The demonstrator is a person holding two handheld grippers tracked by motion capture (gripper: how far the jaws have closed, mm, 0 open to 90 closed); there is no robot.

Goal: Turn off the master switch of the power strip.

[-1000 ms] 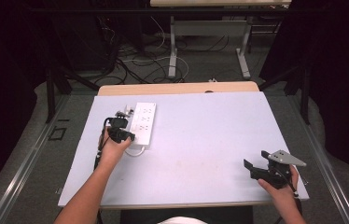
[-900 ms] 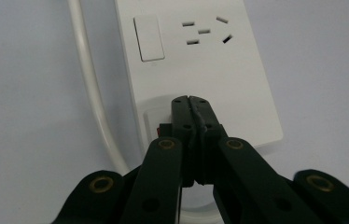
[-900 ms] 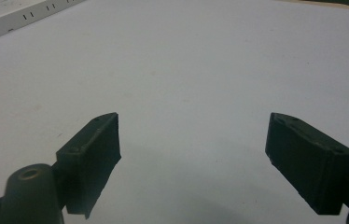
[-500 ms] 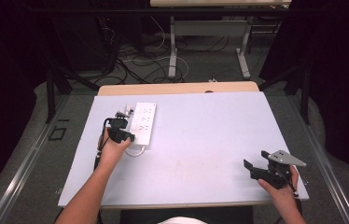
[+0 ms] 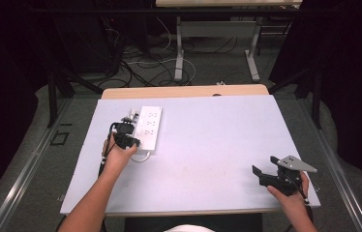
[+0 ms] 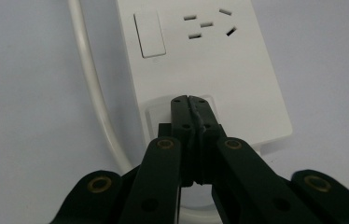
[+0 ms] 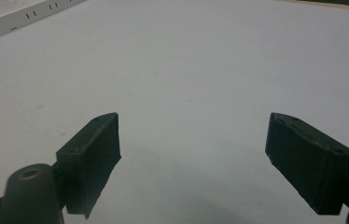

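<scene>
Barely anything has moved over the last second: both hands sit where they were, and the high view matches its earlier frames almost exactly. Nearest the person, at the right front corner of the bench (image 5: 208, 145), the right gripper (image 5: 262, 175) rests idle, jaws spread wide with nothing between them; in the right gripper view they frame bare bench surface (image 7: 186, 84), with the power strip (image 7: 18, 18) far off at the upper left corner. Farther out, left of centre, the left gripper (image 5: 129, 141) has its jaws pressed together, tips down on the near end of the white power strip (image 5: 148, 126). In the left gripper view the closed tips (image 6: 190, 105) sit on a raised square near the strip's end, possibly a switch or a low plug face; whether they pinch a thin edge there or merely press on it, I cannot tell. Beyond the tips lie a rocker switch (image 6: 150, 34) and a socket (image 6: 208, 24); the white cord (image 6: 93, 93) curves past on the left. A small plug (image 5: 131, 115) sits at the strip's far end. Judgement: the stillness suggests a press or hold in progress, not a reach; work remains at the strip's near end, the right hand waiting well apart.
</scene>
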